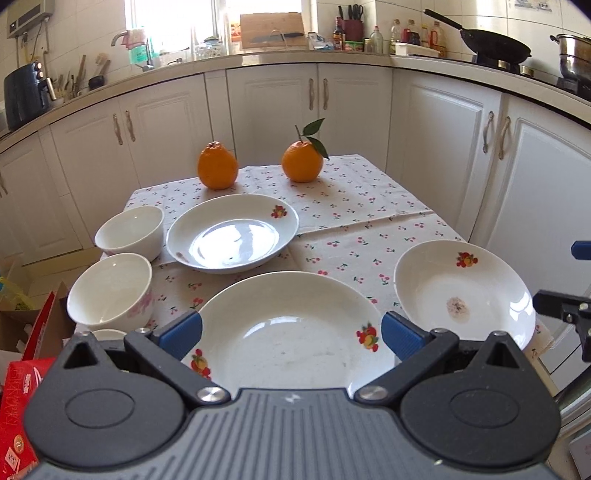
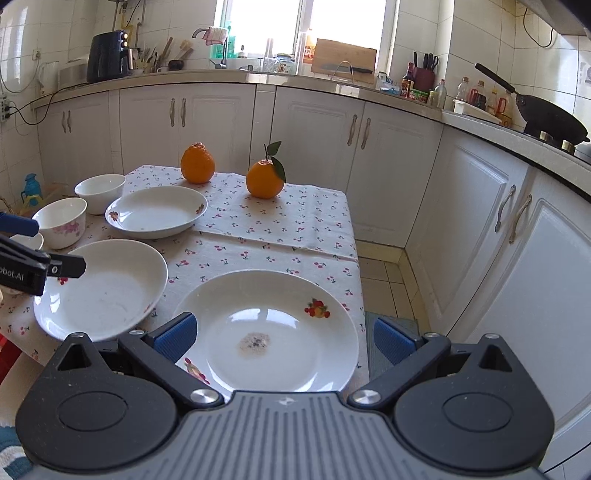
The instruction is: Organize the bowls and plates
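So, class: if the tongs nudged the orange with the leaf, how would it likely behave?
The leafy orange is round and stands free on the tablecloth, so it would probably roll. It looks firm, likely stiff in a grip. Its glossy peel might slip a little.

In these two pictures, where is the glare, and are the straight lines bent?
Left wrist view: window glare shines in the far plate, and the countertop bows strongly. Right wrist view: the window is blown out white, and the cabinet doors curve near the right edge.
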Tool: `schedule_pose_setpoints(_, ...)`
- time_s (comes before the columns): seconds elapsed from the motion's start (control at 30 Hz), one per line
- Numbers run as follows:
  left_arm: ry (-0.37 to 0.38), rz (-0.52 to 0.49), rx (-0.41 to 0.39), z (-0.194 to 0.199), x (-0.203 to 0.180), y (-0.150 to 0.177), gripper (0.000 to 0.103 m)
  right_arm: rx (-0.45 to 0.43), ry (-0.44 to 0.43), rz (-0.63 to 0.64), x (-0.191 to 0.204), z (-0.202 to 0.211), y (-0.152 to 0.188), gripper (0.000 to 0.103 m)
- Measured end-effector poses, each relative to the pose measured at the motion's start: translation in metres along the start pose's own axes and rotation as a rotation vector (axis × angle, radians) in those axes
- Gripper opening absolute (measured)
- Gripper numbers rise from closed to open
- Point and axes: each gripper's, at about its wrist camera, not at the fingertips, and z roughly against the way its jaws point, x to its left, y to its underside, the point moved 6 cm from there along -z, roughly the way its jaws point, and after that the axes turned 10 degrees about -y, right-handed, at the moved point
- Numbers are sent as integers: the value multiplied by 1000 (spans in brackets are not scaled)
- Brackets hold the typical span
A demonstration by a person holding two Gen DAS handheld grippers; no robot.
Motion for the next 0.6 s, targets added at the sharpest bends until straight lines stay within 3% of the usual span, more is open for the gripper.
schedule_pose_setpoints(0.23,73,-52,-15,-10,-27,-9,102,76,-84,-15,-12,-17,42,103)
schedule_pose_setpoints(0.37,127,-53,54,-20,-41,-12,102,110,-111,-33,-17,-32,58,103)
schedule_pose_setpoints(0.6,181,-122,104,-36,-71,-17,102,129,-162,-13,-26,-52,68,103)
